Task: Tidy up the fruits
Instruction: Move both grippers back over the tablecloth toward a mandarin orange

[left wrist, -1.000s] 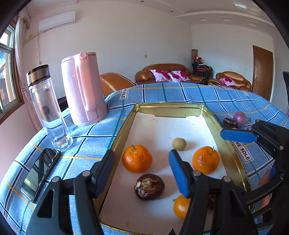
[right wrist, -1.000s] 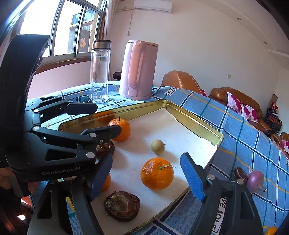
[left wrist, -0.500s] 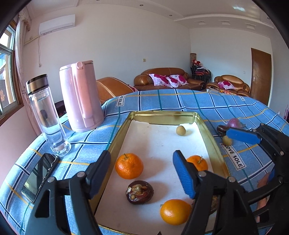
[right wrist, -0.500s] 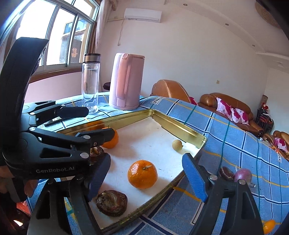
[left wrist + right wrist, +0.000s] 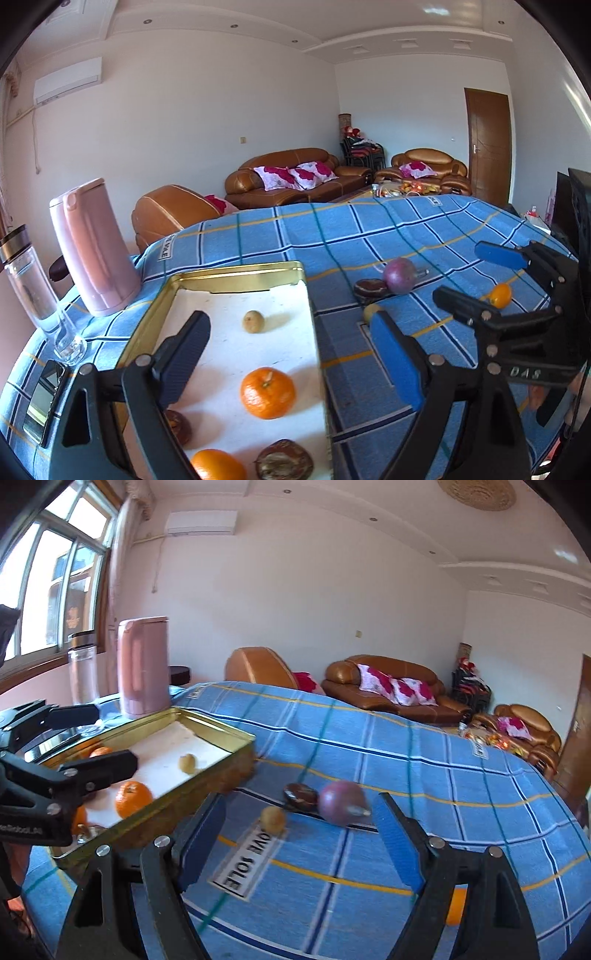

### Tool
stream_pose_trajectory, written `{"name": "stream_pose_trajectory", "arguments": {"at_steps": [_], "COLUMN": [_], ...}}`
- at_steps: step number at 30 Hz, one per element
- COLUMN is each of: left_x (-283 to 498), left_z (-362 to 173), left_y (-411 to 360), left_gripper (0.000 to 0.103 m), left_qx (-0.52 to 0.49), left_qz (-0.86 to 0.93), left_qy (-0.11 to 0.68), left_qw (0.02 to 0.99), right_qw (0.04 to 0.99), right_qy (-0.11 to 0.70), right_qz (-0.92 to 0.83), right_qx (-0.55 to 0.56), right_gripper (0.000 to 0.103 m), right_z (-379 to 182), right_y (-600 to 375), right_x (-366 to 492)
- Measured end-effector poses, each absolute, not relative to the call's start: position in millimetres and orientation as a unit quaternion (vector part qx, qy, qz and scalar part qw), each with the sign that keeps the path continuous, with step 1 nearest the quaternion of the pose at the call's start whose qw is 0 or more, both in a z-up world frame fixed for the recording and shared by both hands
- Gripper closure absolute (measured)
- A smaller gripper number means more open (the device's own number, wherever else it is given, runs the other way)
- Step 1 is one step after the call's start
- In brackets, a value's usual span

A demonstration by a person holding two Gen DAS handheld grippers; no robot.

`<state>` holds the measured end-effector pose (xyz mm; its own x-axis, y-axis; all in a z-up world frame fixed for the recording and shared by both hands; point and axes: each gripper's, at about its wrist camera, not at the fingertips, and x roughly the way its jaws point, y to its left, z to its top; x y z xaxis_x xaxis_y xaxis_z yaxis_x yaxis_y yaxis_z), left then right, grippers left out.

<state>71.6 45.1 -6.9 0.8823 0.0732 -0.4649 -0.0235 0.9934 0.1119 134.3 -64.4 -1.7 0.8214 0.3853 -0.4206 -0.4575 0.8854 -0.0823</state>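
A gold-rimmed tray [image 5: 236, 275] [image 5: 214, 725] holds oranges [image 5: 267, 392] [image 5: 133, 798], a small tan fruit [image 5: 253, 321] [image 5: 187, 763] and dark halved passion fruits [image 5: 283, 459]. On the blue cloth right of the tray lie a purple passion fruit [image 5: 399, 275] [image 5: 342, 802], a dark half [image 5: 370, 288] [image 5: 300, 794], a small tan fruit [image 5: 272, 818] and a small orange fruit [image 5: 500, 295]. My left gripper [image 5: 291, 354] is open and empty over the tray's right edge. My right gripper [image 5: 295, 842] is open and empty, near the loose fruits.
A pink kettle [image 5: 94, 247] [image 5: 144, 666], a glass bottle [image 5: 35, 295] [image 5: 83, 672] and a phone [image 5: 44, 400] stand left of the tray. The table carries a blue checked cloth [image 5: 369, 229]. Sofas stand behind.
Both grippers have pulled back and swung right, away from the tray toward the loose fruits on the cloth. Both stay open and empty.
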Motion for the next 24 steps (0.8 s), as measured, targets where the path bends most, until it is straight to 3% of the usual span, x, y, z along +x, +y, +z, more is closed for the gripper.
{"name": "stream_pose_trajectory", "arguments": {"at_steps": [11,16,22,24], "left_x": [129,157,172,179], "left_z": [-29,-43,-58,-66], "left_y": [-17,-27,-34,-31], "left_gripper": [0.019,0.027,0.027,0.029], "left_qx": [0.065,0.061,0.051,0.042], "left_qz": [-0.022,-0.028,-0.031,-0.031], "left_qy": [0.308,0.341,0.368,0.382], "left_qw": [0.949,0.938,0.928,0.923], "right_qw": [0.948,0.931,0.914,0.911], "right_qy": [0.297,0.346,0.389,0.396], "right_qz": [0.107,0.115,0.111,0.113], "right_qx": [-0.025,-0.015,-0.023,-0.026], "right_gripper": [0.021,0.036,0.038,0.051], "right_z": [-21,-37,-49,-51], "right_y": [-167,-179,-178,-177], "right_x": [181,192,199,200]}}
